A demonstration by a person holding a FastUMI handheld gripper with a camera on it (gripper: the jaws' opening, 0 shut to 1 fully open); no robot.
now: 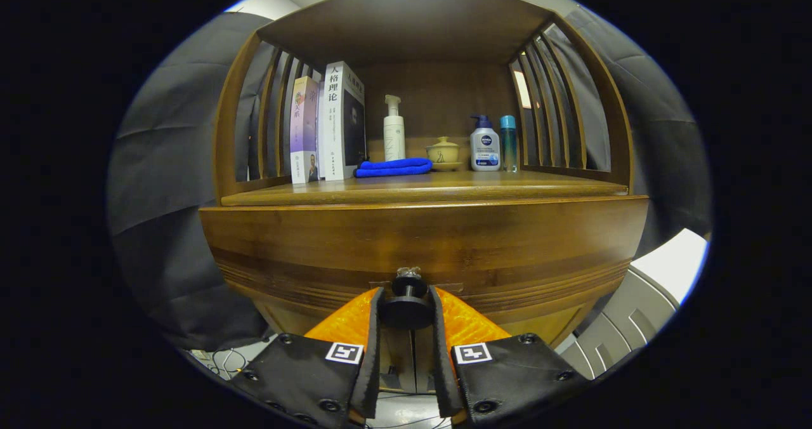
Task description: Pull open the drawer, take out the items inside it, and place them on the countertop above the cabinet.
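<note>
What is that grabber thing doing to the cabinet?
A person is holding a gripper up to a wooden cabinet. Its two fingers sit on either side of the drawer's round black knob and appear to press on it. The drawer looks closed, so nothing has come out yet. On the countertop above stand books, a folded blue cloth, some bottles and a small lidded cup.

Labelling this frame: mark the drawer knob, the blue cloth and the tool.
drawer knob [406, 304]: gripper view, front disc, between the fingers.
blue cloth [393, 167]: gripper view, middle of the fold, beside the books.
tool [406, 308]: gripper view, midway between fingertips, shut on the knob.
</note>
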